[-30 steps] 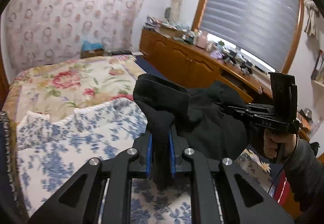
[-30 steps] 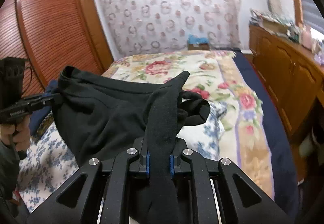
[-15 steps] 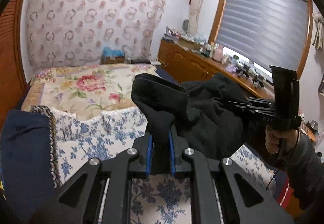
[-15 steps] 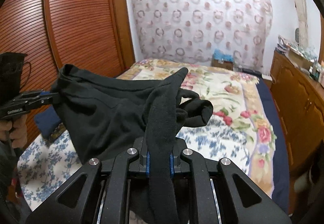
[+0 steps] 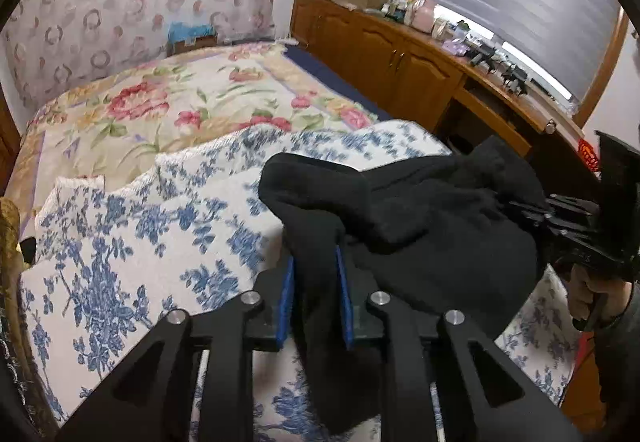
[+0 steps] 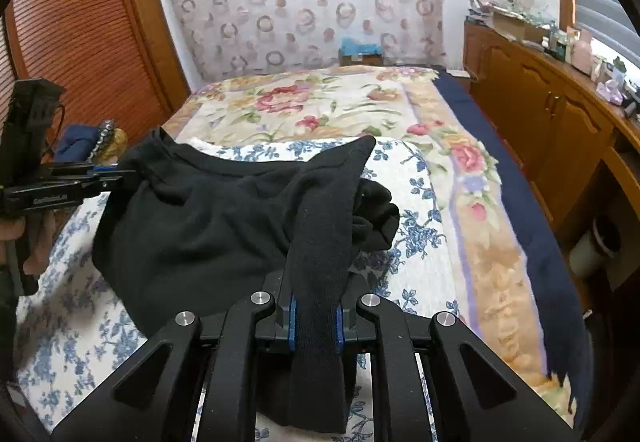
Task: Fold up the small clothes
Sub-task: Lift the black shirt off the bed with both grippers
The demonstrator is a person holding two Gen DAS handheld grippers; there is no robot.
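A small black garment (image 5: 432, 230) hangs stretched between my two grippers above the blue-and-white floral cloth (image 5: 132, 242) on the bed. My left gripper (image 5: 316, 282) is shut on one edge of it, blue pads pressed against the fabric. My right gripper (image 6: 316, 306) is shut on the opposite edge. In the right wrist view the garment (image 6: 208, 222) sags low over the cloth and the left gripper (image 6: 120, 178) shows at the left. In the left wrist view the right gripper (image 5: 520, 210) shows at the right, held by a hand.
A floral bedspread (image 6: 320, 102) covers the far half of the bed. A dark blue folded item (image 6: 76, 146) lies at the bed's left edge. Wooden cabinets (image 5: 392, 62) with clutter run along the right. A slatted wooden wardrobe (image 6: 80, 30) stands at the left.
Both grippers have come down towards the bed with the garment still held. The garment now hangs close over the blue-and-white cloth.
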